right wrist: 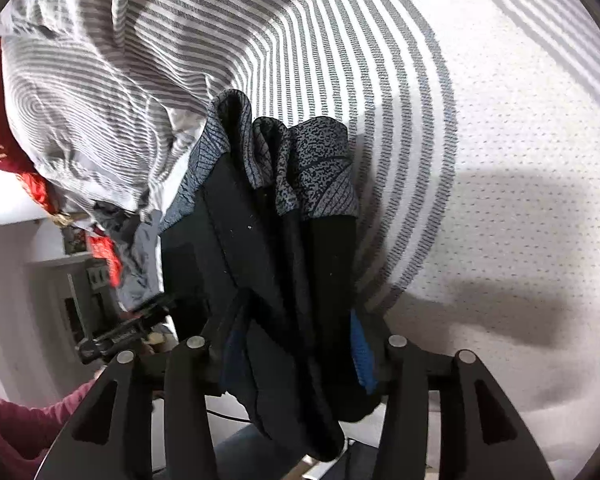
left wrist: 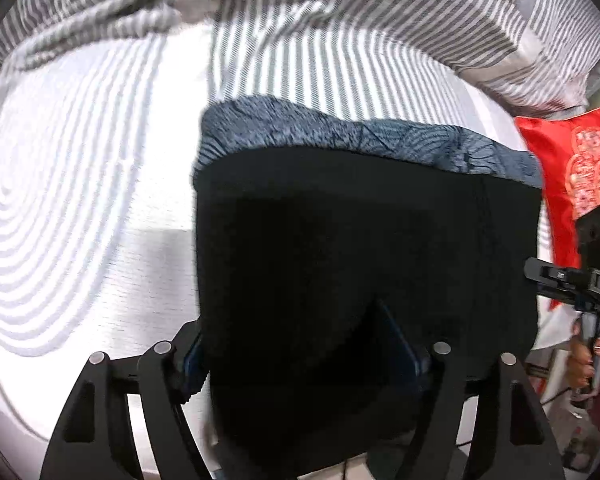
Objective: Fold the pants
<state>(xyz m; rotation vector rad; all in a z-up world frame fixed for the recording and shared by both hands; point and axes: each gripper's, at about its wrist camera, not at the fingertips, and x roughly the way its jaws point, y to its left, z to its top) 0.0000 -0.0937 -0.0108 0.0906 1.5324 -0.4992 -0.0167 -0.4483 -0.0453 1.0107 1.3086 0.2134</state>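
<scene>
Left gripper [left wrist: 300,360] fingertips buried in black pants [left wrist: 360,240] (grip unclear), right gripper [right wrist: 296,356] clamping them.

Black pants [left wrist: 364,272] with a gray patterned band, pinched in the left gripper [left wrist: 300,360] over a striped sheet [left wrist: 80,200]. Red cushion [left wrist: 576,168] far right, beside the right gripper [left wrist: 572,284].

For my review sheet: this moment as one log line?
black pants with grey patterned hem | left claw shut on pants | right claw shut on pants | lifted over striped bedding
</scene>
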